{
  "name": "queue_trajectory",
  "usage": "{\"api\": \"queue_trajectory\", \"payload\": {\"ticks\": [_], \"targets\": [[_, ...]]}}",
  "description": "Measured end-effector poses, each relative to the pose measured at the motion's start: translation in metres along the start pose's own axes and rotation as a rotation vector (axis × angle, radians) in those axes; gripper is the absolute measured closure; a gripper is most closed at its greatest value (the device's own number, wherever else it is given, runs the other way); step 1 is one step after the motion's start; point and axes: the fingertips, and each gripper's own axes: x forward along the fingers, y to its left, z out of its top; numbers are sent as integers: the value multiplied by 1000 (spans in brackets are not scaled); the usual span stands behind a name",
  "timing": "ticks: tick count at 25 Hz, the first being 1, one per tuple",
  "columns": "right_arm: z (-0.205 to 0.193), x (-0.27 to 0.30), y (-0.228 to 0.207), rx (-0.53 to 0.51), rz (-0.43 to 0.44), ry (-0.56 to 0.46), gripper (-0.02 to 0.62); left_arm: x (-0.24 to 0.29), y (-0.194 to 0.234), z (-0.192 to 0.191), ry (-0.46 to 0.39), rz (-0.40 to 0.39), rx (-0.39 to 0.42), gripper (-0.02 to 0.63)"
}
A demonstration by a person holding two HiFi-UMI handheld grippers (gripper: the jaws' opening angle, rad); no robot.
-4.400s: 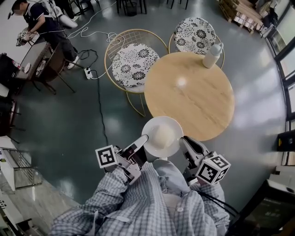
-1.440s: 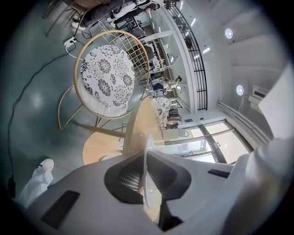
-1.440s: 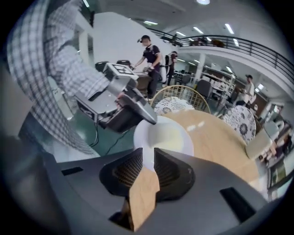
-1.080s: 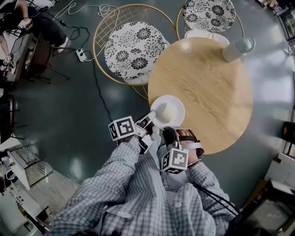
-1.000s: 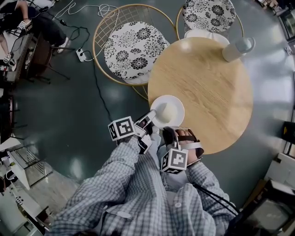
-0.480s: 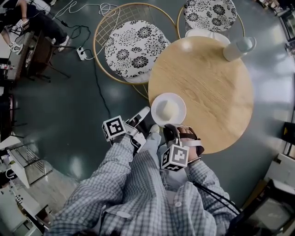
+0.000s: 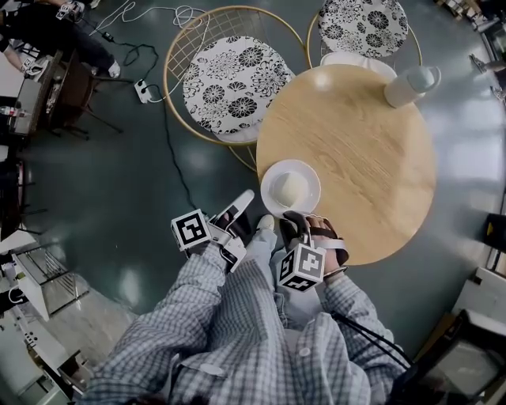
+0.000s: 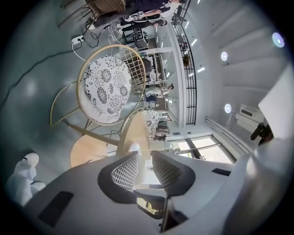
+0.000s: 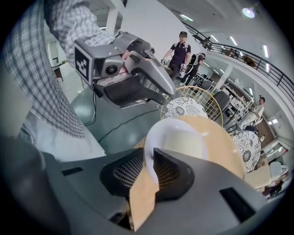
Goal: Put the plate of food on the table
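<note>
A white plate with a pale mound of food rests on the round wooden table, close to its near-left edge. My left gripper hangs over the floor just left of the plate, open and empty. In the left gripper view the left gripper looks edge-on at the table. My right gripper is at the plate's near rim. The right gripper view shows the right gripper shut on the plate, the rim running down between its jaws.
Two wire chairs with floral cushions stand at the table's far side. A white bottle sits at the table's far right. A cable and power strip lie on the floor. People work at desks at the top left.
The plate went from being carried short of the table to resting on it. In the last second my left gripper let go of the rim and drew back leftward; the right gripper stayed put.
</note>
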Motion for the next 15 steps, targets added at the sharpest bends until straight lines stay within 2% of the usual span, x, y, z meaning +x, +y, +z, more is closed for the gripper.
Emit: {"api": "queue_trajectory", "payload": {"ticks": [4,7,9,13,15], "targets": [[1,-4,-1,92,27,-36,540,2,-8,-7,26,-33,24,515],[3,-12,-7,180,17,-85,540,6,-15,-14,60,-48,55,578],[3,-17,-14,251,-4,-121,541,9,-17,-18,83,-46,77,598],[6,-32,-23,468,41,-234,544,13,-17,-28,144,-36,139,598],[6,-42,-32,599,55,-291,578,15,-20,-34,166,-31,154,598]]}}
